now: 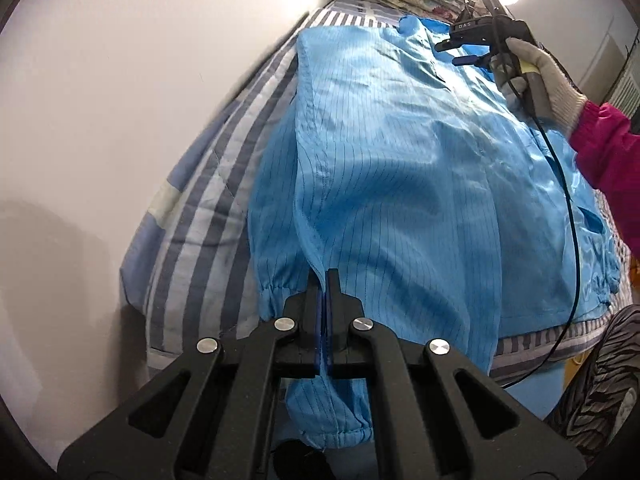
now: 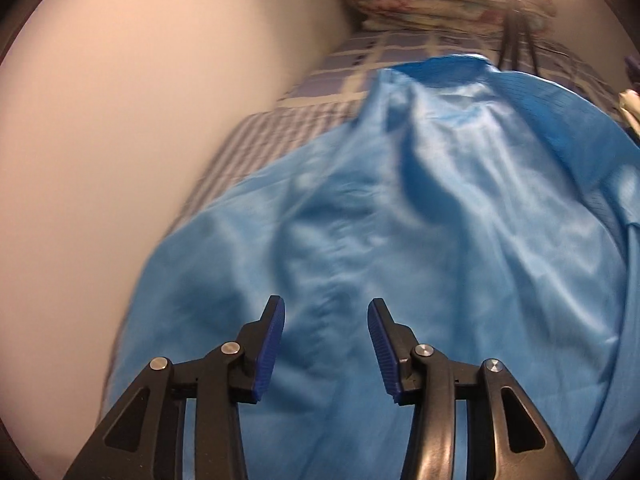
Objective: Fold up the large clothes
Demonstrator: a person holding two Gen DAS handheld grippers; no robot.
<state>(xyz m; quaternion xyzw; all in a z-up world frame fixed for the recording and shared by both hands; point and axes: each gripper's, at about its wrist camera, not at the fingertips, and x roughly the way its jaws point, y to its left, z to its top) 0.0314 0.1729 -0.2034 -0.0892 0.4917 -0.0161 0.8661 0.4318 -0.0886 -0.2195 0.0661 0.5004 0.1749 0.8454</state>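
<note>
- Wall [image 1: 140, 100]: plain and pale, along the left of the bed [image 1: 208, 184] in both views.
- Bed: striped cover; the coat [image 1: 400, 184] lies spread along it, collar at the far end, cuffs at the near edge.
- Left gripper [image 1: 325, 280]: jaws fully closed, pinching a fold of the coat near the sleeve seam just above the near cuff [image 1: 274, 292].
- Coat, handling: judged light, thin, limp and slick, with a sheen; it will sag and slide, so grips are best taken at seams, cuffs or hem, not mid-panel.
- Right gripper [image 2: 326, 308]: jaws part open over the coat body, nothing between the pads, no contact evident.
- Gloved hand [image 1: 548, 80]: holds the right gripper near the collar end, cable [image 1: 568, 216] trailing across the cloth.
- Views compared: the left wrist view shows both grippers, the glove, the cable and the near cuffs; the right wrist view, blurred, shows only its own open jaws and the collar [image 2: 452, 66], and no left gripper.
</note>
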